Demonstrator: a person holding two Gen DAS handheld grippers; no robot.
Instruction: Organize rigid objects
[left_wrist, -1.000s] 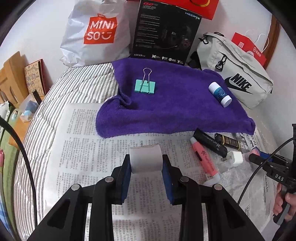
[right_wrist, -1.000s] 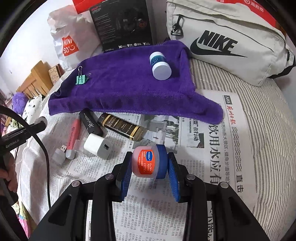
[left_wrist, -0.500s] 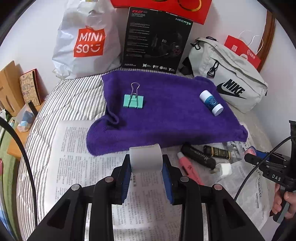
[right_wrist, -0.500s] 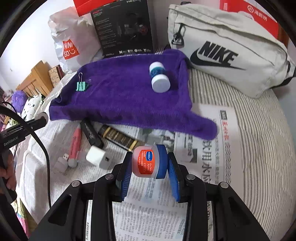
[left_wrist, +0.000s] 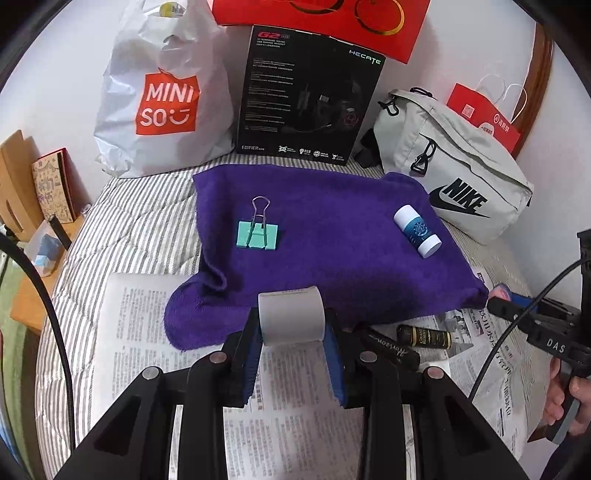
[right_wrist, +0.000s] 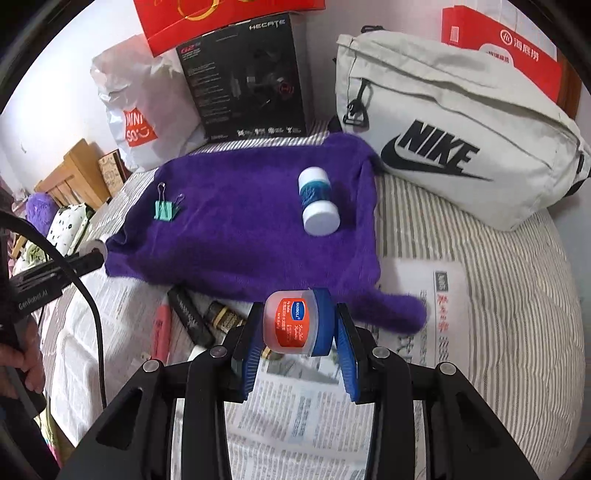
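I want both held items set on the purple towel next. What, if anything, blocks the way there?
Nothing visible does. The towel lies just ahead of the paper roll and the jar; only a binder clip and a small bottle sit on it, with bare cloth between.

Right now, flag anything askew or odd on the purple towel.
The purple towel lies rumpled, with one corner trailing over the newspaper. The blue-and-white bottle lies on its side. The teal binder clip lies flat. Nothing is spilled or broken.
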